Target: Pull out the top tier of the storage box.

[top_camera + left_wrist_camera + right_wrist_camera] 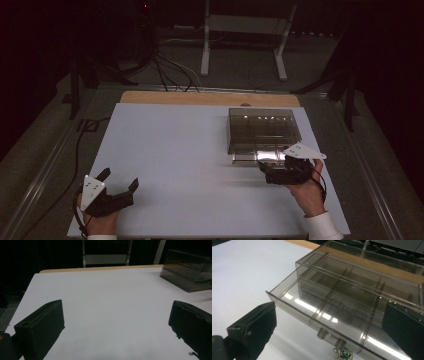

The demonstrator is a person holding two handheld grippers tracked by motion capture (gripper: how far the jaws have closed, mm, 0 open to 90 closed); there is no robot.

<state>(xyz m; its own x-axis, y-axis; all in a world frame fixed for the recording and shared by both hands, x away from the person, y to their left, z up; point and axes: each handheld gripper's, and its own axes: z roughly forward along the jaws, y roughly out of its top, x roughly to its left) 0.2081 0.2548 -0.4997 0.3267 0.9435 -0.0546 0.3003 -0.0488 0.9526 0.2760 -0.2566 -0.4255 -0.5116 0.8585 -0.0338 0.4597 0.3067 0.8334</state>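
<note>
A smoky clear plastic drawer box [264, 127] stands on the right half of the white table top [175, 150]. Its lower drawer [329, 305] is pulled part way out toward me, and the divided compartments look empty. The drawer front carries two clear knobs [322, 333]. A small silver and green item [343, 353] lies just below them. My right gripper [267, 170] is at the drawer front, open, its jaws wide apart on either side of the drawer [329, 312]. My left gripper [120, 177] rests open near the front left corner, over bare table [116, 303].
A wooden strip [210, 97] borders the table's far edge. Beyond it, a white frame [245, 30] and black cables [170, 70] are on the floor. In the left gripper view the box [186, 270] sits far off at the upper right.
</note>
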